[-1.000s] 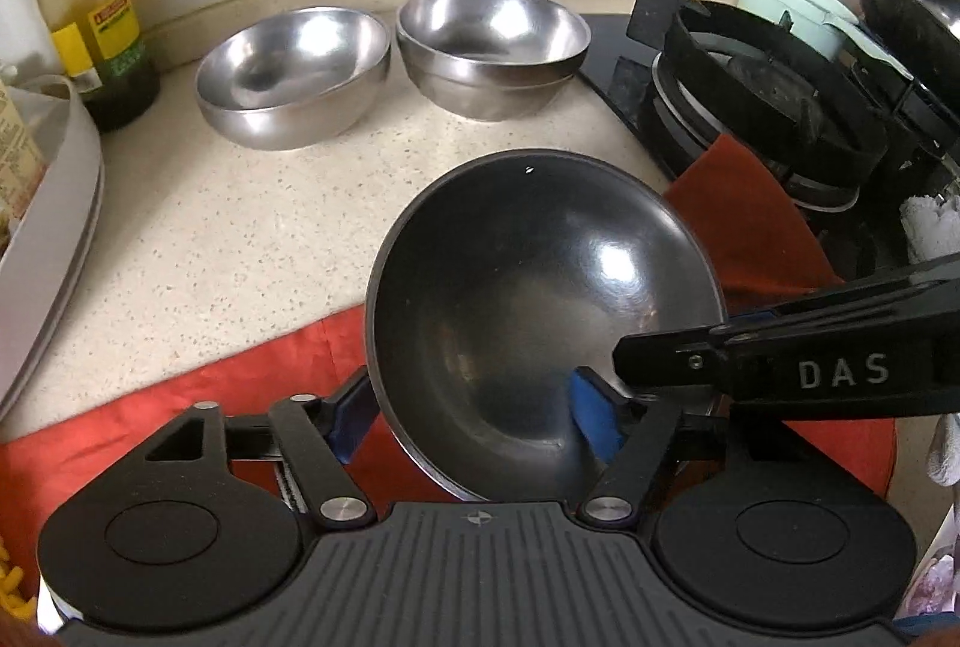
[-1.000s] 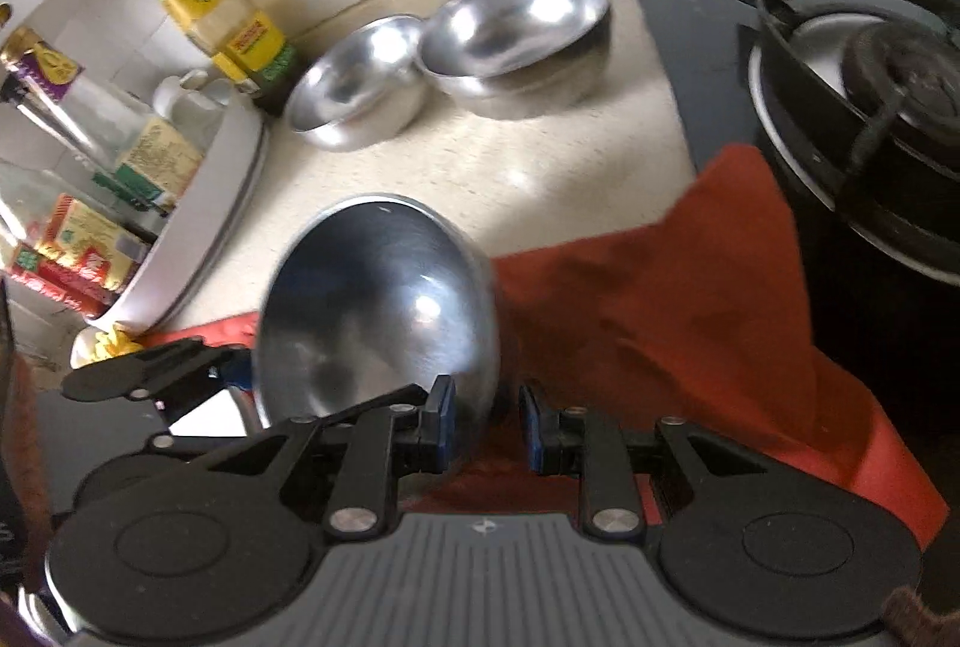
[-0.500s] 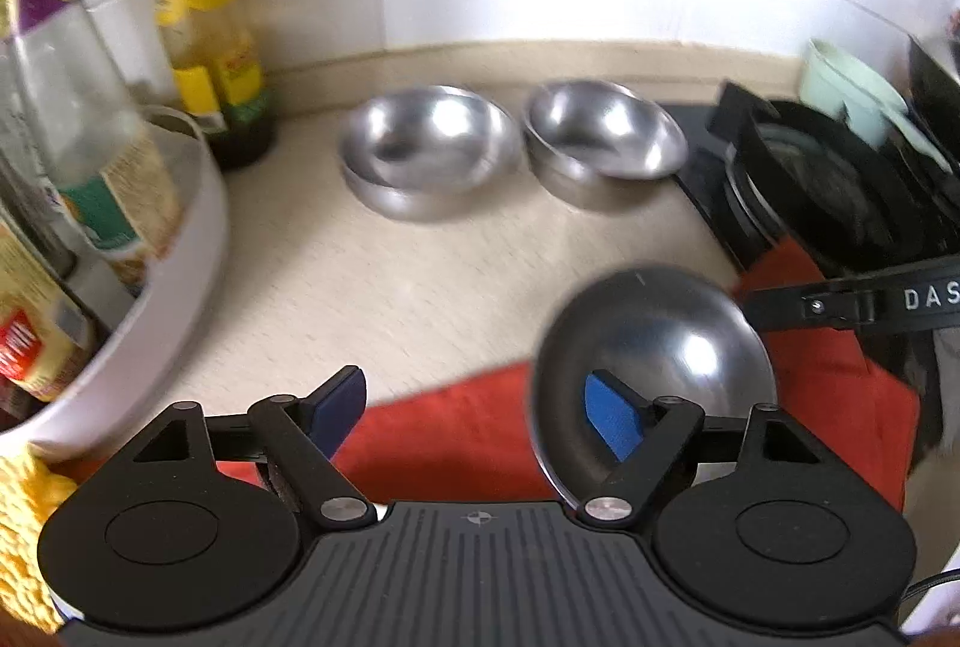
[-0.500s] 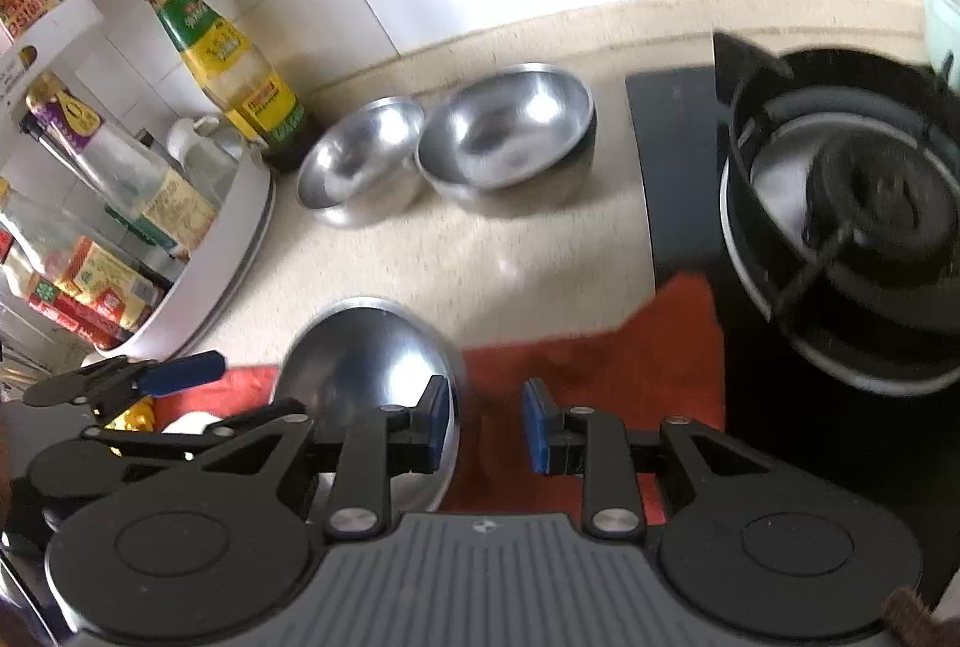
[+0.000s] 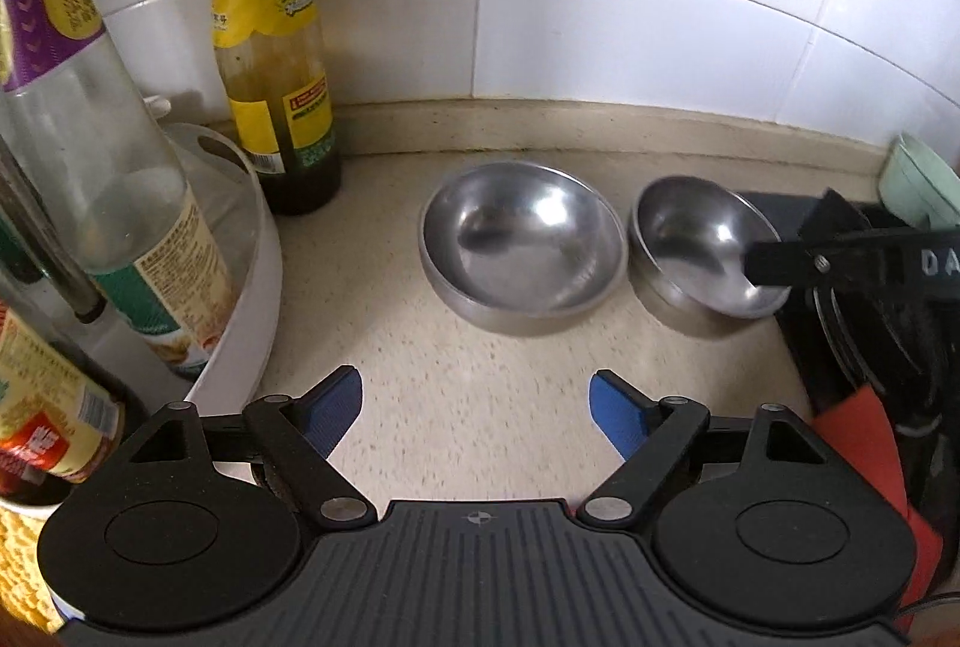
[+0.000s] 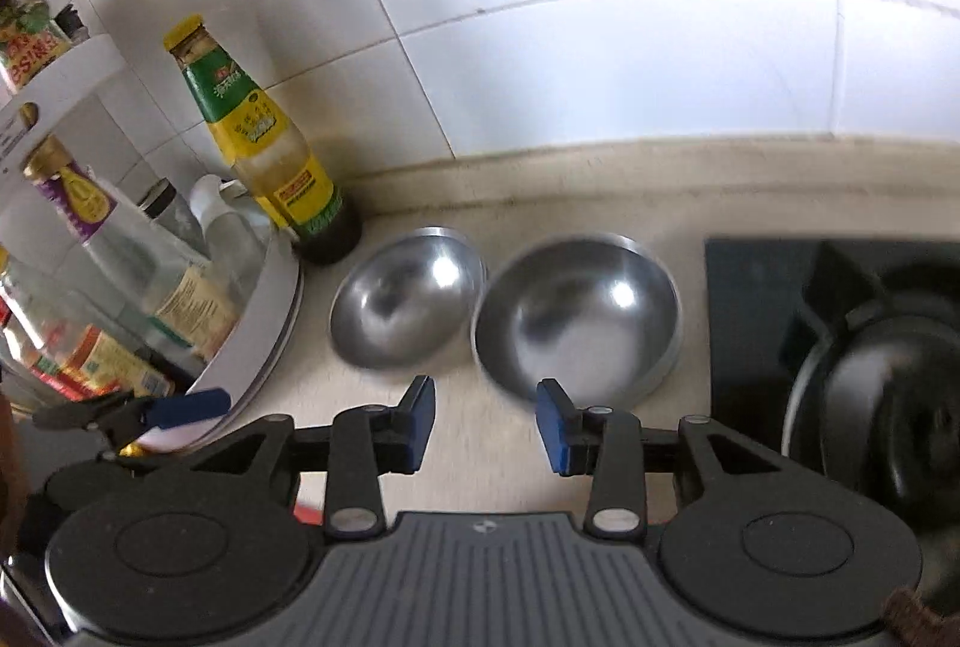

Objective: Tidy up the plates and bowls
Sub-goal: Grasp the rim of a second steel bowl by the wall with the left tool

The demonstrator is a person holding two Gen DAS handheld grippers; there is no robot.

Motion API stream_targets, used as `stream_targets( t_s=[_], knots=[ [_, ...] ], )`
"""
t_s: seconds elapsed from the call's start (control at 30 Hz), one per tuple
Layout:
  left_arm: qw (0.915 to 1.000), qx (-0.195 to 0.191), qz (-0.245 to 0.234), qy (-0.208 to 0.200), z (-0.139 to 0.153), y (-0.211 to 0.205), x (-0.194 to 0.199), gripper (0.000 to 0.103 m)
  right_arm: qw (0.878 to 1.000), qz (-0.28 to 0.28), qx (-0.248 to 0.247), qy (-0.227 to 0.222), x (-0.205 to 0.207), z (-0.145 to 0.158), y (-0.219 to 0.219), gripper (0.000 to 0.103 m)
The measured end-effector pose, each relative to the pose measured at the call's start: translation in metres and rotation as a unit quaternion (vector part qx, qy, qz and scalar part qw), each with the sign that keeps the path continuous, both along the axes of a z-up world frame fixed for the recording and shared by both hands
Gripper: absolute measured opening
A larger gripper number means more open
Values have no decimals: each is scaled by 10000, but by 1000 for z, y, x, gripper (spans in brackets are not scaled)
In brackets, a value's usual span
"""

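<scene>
Both my grippers empty, jaws opening: left gripper (image 5: 477, 407), right gripper (image 6: 485, 425). Two steel bowls (image 5: 521, 245) side by side near wall. I judge next step: choose one bowl, approach its rim, stack.

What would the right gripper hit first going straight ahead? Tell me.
Likely the right-hand steel bowl: it sits just beyond the right gripper, whose jaws are opening with nothing between them. Bare counter lies below the tips, so a steep path might touch that first; depth is unclear.
</scene>
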State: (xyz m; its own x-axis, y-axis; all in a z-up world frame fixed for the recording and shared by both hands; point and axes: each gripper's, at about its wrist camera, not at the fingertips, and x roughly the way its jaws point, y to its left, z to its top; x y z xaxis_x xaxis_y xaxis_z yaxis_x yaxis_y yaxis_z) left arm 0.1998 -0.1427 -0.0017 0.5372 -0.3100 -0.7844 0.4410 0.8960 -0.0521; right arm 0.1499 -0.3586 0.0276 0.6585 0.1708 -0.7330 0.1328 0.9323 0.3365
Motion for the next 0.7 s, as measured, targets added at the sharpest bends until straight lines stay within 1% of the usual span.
stream_targets(
  t_s=[0.1, 0.23, 0.43, 0.47, 0.5, 0.7],
  knots=[
    [9998, -104, 126, 130, -3, -2, 13, 87, 9999, 135, -56, 3, 29, 2, 0, 35],
    [9994, -145, 206, 223, -8, -6, 28, 87, 9991, 372, 119, 163, 69, 2, -7, 38],
    [9986, -242, 347, 306, -13, -9, 43, 87, 9961, 845, -220, 146, 114, 2, -1, 40],
    [9985, -256, 376, 312, -13, -9, 45, 87, 9946, 982, -258, 198, 121, 1, 0, 43],
    [9982, -273, 413, 325, -14, -10, 48, 87, 9934, 1083, -286, 242, 127, -2, 2, 44],
    [9959, -451, 640, 460, -20, -9, 58, 88, 9867, 1508, -467, 389, 155, -20, 14, 45]
  ],
)
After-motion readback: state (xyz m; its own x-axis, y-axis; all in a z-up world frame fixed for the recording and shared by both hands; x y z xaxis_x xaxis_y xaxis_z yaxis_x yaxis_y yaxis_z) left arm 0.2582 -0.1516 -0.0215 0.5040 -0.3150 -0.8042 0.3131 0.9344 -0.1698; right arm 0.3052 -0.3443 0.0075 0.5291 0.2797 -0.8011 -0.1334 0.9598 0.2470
